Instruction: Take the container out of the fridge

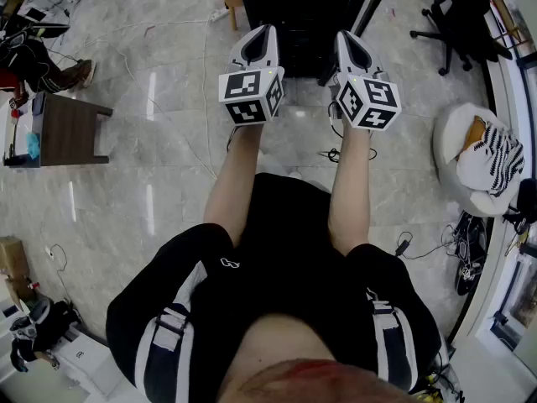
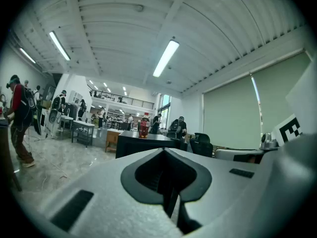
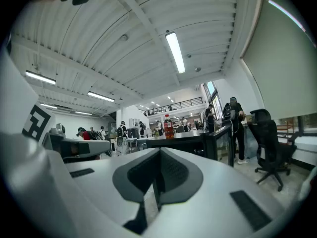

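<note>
The white left gripper and white right gripper, jaws closed and empty, point at a black cabinet just ahead. Grey marble floor lies open on the left. No view shows where the container is.

The fridge is a low black cabinet with a flat top, standing on the pale floor at the upper centre of the head view, cut off by the top edge. It sits mid-frame in the left gripper view. In the right gripper view its right end shows a glossy, glass-like face. Its contents cannot be made out.
</note>
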{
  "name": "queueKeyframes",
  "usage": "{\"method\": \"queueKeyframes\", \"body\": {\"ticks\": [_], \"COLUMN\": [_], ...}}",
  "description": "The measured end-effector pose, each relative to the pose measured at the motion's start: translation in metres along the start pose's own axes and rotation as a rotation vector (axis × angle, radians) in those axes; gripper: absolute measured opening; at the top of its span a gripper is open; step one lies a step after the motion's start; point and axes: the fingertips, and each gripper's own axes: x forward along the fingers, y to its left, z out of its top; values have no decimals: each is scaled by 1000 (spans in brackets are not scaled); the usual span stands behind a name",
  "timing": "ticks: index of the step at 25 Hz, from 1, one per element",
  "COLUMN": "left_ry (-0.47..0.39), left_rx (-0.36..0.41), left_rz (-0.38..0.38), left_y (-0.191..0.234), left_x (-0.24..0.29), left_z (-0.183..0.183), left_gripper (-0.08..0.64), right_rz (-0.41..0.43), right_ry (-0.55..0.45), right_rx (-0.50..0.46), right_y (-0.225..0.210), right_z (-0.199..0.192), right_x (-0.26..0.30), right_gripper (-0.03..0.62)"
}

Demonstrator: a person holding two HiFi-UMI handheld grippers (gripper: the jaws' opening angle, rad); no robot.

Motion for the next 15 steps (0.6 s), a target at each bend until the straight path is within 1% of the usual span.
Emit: {"method": "queueKeyframes", "body": {"ticks": [5, 7, 10, 15], "left_ry": [-1, 2, 15, 14], "left_rx": [20, 28, 20, 13], "left_rz": [1, 6, 25, 15], "left_y": [-3, 3, 14, 27], "left_x": [-6, -8, -8, 17], "left_z": [5, 5, 2, 0], "left_gripper": [8, 8, 8, 8], "right_rz": [5, 3, -1, -20], "right_ry": [-7, -8, -18, -28], "right_rx": [8, 16, 36, 36], "right_y": [1, 5, 8, -6], "right_z": [2, -1, -3, -2], "right_x": [-2, 2, 8, 32], "right_gripper": [12, 12, 12, 12]}}
